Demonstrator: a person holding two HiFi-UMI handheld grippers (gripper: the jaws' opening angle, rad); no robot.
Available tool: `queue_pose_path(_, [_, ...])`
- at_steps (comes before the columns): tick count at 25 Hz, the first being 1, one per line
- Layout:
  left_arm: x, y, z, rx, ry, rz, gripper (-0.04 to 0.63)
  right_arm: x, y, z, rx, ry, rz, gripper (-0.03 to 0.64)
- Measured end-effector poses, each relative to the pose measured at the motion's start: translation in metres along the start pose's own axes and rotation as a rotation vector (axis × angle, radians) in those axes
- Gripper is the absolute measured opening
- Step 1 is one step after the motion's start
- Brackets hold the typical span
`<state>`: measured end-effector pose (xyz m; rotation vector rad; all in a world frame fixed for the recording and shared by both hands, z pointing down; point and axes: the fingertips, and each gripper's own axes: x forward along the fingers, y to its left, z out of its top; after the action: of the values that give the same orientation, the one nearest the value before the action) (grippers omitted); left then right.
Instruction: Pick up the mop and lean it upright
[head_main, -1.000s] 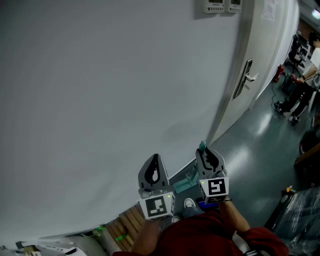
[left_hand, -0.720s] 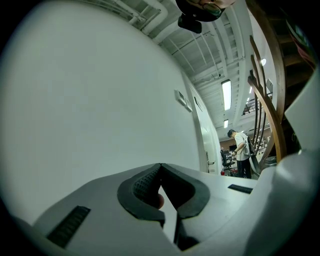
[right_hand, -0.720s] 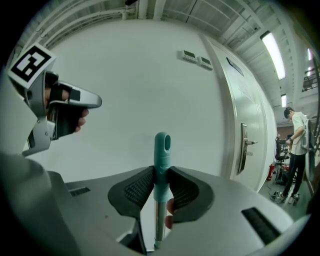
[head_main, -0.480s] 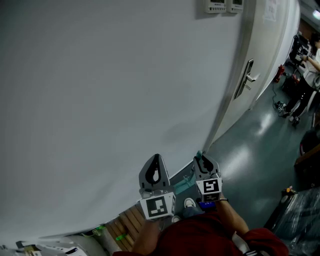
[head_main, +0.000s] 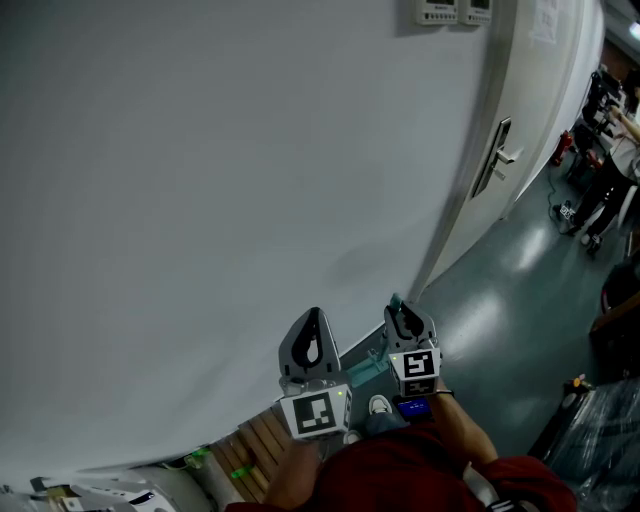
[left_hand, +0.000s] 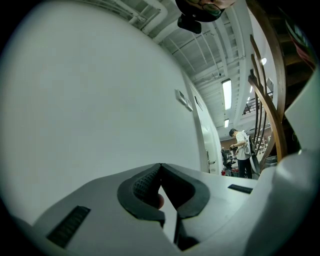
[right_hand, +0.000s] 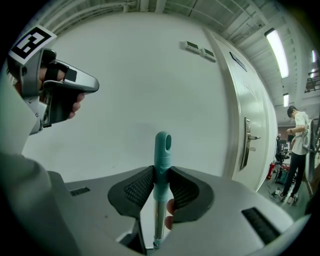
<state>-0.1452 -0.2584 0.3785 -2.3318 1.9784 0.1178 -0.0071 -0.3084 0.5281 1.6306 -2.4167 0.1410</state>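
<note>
The mop has a teal handle cap (right_hand: 162, 148) on a metal shaft (right_hand: 158, 220). My right gripper (right_hand: 161, 172) is shut on the handle just below the cap and holds it upright in front of the white wall (right_hand: 140, 85). From the head view the handle tip (head_main: 396, 300) pokes up out of the right gripper (head_main: 402, 312), and the teal mop head (head_main: 364, 369) lies on the floor at the wall's foot. My left gripper (head_main: 313, 318) hovers to the left, apart from the mop. Its jaws (left_hand: 160, 167) are shut with nothing between them.
A white door with a metal lever (head_main: 496, 152) stands to the right of the wall, with control panels (head_main: 450, 10) above. People (head_main: 612, 150) stand far down the corridor. Wooden slats (head_main: 250, 445) lie at lower left, and a dark wrapped bundle (head_main: 600, 425) at lower right.
My right gripper has sunk with the mop handle in it and drifted slightly left in the head view. The left gripper has stayed where it was.
</note>
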Motion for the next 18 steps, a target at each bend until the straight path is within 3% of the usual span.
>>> queue_pose_path(6, [-0.001, 0.003, 0.003, -0.034, -0.017, 0.010, 0.012, 0.029, -0.002, -0.001, -0.025, -0.030, 0.021, 0.107])
queue_pose_path(18, [-0.004, 0.008, 0.000, 0.022, 0.010, 0.028, 0.014, 0.095, 0.017, 0.014, 0.003, 0.013, 0.106, 0.109])
